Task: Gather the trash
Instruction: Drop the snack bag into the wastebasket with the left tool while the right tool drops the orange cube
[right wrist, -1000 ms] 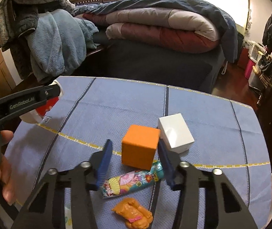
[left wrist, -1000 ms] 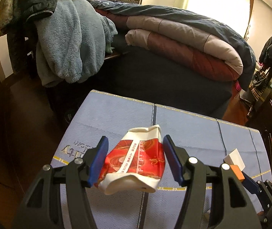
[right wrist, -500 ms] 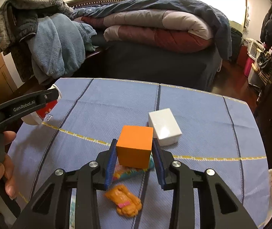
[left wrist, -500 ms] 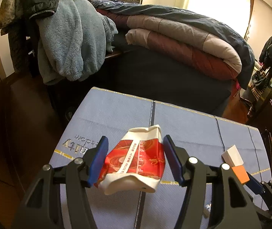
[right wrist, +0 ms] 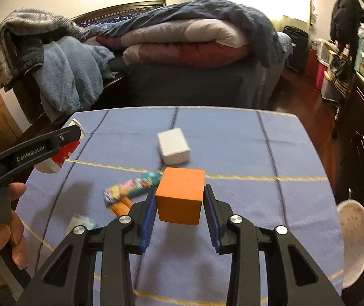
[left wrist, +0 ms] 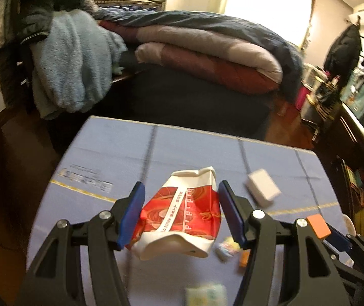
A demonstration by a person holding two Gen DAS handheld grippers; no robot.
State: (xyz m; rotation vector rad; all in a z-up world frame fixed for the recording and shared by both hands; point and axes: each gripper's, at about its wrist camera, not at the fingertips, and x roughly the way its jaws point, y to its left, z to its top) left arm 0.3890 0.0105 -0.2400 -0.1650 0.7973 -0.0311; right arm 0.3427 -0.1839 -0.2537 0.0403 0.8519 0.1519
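Observation:
My left gripper (left wrist: 180, 207) is shut on a crumpled red and white paper cup (left wrist: 182, 219) and holds it above the blue tablecloth (left wrist: 120, 153). My right gripper (right wrist: 179, 205) is shut on an orange cube (right wrist: 180, 199) and holds it above the cloth; the cube also shows at the right in the left wrist view (left wrist: 317, 227). A colourful candy wrapper (right wrist: 133, 187), an orange wrapper (right wrist: 122, 207) and a pale crumpled wrapper (right wrist: 81, 223) lie on the cloth left of the cube. The left gripper with the cup (right wrist: 62, 153) shows at the left in the right wrist view.
A white block (right wrist: 173, 146) lies on the cloth beyond the cube. A white speckled bowl (right wrist: 354, 242) stands at the table's right edge. A bed with folded quilts (right wrist: 187, 40) and a chair draped with clothes (right wrist: 62, 76) stand beyond the table. Dark furniture lines the right side.
My right gripper has closed on the orange cube and lifted it off the cloth, moving right. My left gripper, still holding the cup, has swung right over the table.

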